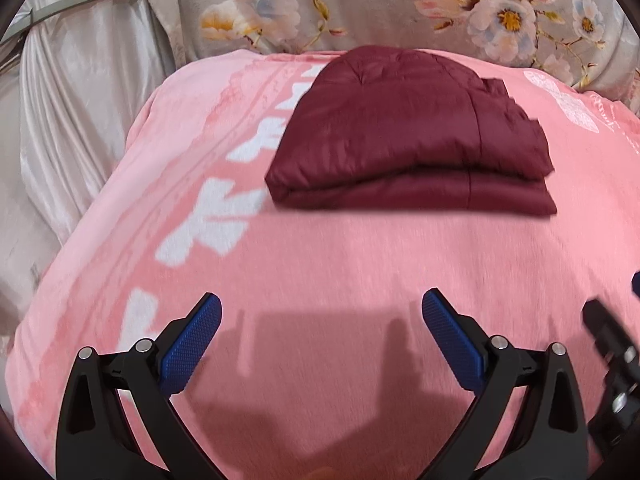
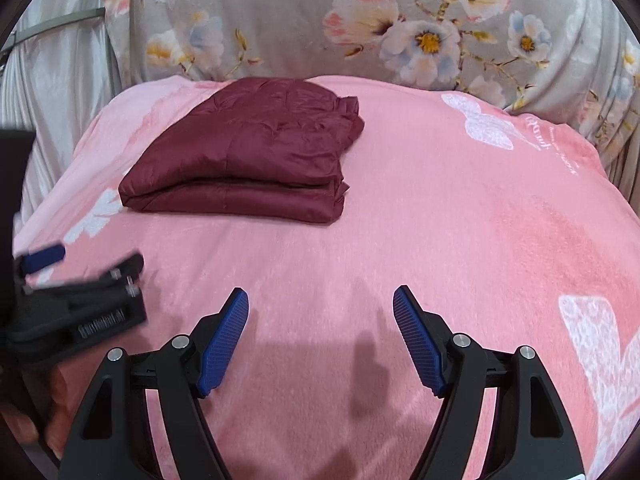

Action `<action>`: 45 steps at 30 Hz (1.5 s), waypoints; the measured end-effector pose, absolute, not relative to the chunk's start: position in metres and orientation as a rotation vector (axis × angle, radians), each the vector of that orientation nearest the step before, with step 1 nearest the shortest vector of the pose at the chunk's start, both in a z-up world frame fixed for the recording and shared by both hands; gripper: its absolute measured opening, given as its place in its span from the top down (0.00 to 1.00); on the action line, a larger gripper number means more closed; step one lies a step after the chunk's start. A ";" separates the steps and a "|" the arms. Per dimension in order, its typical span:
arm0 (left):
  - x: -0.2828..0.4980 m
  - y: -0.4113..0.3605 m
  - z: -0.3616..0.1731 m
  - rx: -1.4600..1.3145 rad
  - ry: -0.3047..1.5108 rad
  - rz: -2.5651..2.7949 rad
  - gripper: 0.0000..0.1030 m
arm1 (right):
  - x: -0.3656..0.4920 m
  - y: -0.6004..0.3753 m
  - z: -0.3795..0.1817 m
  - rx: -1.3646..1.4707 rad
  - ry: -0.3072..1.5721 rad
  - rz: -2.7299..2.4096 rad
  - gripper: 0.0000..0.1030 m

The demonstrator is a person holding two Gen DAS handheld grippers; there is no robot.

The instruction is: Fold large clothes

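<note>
My left gripper [image 1: 320, 316] and right gripper [image 2: 320, 308] both hover with jaws spread wide, holding nothing, above the pink blanket [image 2: 440, 240]. The folded maroon garment [image 1: 408, 132] lies flat on that blanket, at 12 o'clock from my left gripper and 11 o'clock from my right. Floral bedding [image 2: 300, 20] lies beyond it.

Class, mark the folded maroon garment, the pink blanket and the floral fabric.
maroon garment [image 2: 240, 152], right wrist view, middle of its top layer.
pink blanket [image 2: 440, 220], right wrist view, bare patch right of the garment.
floral fabric [image 1: 508, 20], left wrist view, a flower.
</note>
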State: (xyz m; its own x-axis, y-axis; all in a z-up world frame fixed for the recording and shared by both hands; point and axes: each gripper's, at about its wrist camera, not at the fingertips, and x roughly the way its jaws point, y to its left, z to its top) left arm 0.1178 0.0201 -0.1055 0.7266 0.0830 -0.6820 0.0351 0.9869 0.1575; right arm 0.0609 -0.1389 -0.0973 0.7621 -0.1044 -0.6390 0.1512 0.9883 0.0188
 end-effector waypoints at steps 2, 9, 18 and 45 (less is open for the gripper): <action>0.114 0.020 -0.109 0.170 0.749 0.043 0.05 | 0.061 -0.139 -0.100 0.067 0.700 -0.151 0.29; 0.115 0.021 -0.111 0.170 0.748 0.059 0.05 | 0.067 -0.141 -0.107 0.079 0.743 -0.159 0.29; 0.116 0.022 -0.112 0.170 0.745 0.059 0.05 | 0.068 -0.141 -0.109 0.072 0.752 -0.164 0.29; 0.110 0.014 -0.110 0.204 0.715 0.043 0.05 | 0.063 -0.125 -0.105 -0.023 0.712 -0.161 0.29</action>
State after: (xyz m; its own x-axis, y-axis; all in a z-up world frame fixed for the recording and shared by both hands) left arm 0.1101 0.0137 -0.1098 0.7550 0.1090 -0.6466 0.0302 0.9793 0.2003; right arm 0.0633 -0.1254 -0.1052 0.7451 -0.1546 -0.6487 0.1387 0.9874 -0.0760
